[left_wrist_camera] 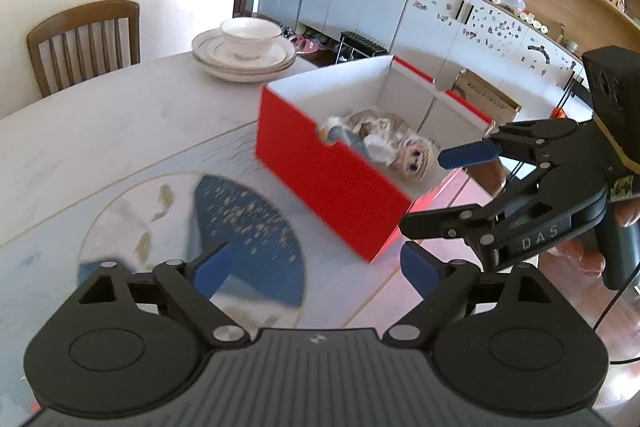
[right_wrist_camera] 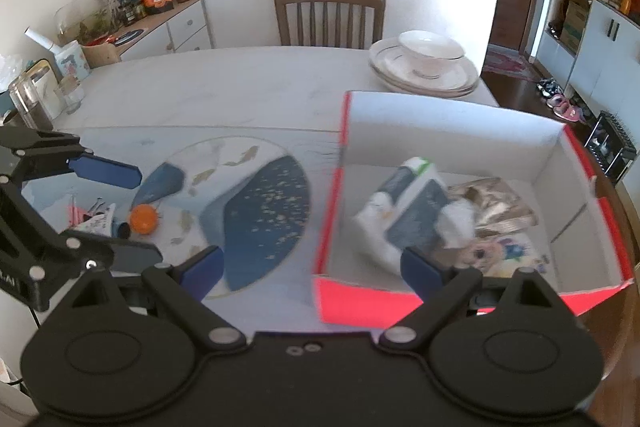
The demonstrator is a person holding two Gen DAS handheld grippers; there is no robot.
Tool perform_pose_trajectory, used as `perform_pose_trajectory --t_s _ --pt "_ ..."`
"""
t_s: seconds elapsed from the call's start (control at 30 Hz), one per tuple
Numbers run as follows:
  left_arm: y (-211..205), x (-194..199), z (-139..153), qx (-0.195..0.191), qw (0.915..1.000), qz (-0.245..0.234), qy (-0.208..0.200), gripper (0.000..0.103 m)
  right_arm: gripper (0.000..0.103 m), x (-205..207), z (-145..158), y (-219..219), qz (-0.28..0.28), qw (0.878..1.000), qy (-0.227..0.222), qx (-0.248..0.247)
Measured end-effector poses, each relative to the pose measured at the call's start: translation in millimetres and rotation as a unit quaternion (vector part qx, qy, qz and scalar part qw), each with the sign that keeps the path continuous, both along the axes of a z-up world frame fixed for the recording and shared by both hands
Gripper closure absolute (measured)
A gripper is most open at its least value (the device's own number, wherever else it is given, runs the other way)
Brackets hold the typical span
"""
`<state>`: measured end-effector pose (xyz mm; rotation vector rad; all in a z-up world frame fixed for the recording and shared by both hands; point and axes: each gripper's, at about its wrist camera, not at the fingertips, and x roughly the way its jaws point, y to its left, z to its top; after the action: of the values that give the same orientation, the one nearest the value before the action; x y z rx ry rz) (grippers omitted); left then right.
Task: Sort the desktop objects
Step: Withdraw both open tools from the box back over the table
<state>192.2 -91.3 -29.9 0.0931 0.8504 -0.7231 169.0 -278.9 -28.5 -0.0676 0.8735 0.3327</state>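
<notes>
A red box (left_wrist_camera: 332,187) with a white inside stands on the table's right part; it is also in the right wrist view (right_wrist_camera: 332,187). In it lie a white and dark blue packet (right_wrist_camera: 408,203), a fluffy white bit and a doll-face picture (right_wrist_camera: 496,247). My left gripper (left_wrist_camera: 316,269) is open over the mat with nothing between its pads. My right gripper (right_wrist_camera: 312,269) is open too, astride the box's near left corner, and also empty. An orange ball (right_wrist_camera: 143,219), a small black thing (right_wrist_camera: 124,229) and a white printed item (right_wrist_camera: 96,221) lie on the mat's left side.
A mat with a round blue fish design (right_wrist_camera: 256,211) covers the near table. Stacked plates with a bowl (right_wrist_camera: 426,65) sit at the far edge, with a wooden chair (right_wrist_camera: 330,15) behind. Jars (right_wrist_camera: 32,99) stand at the far left. My right gripper (left_wrist_camera: 434,191) hangs beside the box.
</notes>
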Motion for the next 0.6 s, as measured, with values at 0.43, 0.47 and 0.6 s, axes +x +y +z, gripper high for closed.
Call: perform_pose_trajectory --t_s 0.43,0.47,0.6 --pt "91 -19 -29 0.028 0.9996 0.007 -0.002 0.000 0.007 1 -19 82 0.016 1.000 0.007 -0.010" --pt "98 -20 -33 0.031 0.9995 0.008 -0.001 0.000 0.007 1 -20 89 0.021 1.000 0.006 -0.012" --pt "122 -19 -44 0.039 0.9991 0.012 0.006 0.000 0.007 6 -28 113 0.031 0.999 0.012 -0.017"
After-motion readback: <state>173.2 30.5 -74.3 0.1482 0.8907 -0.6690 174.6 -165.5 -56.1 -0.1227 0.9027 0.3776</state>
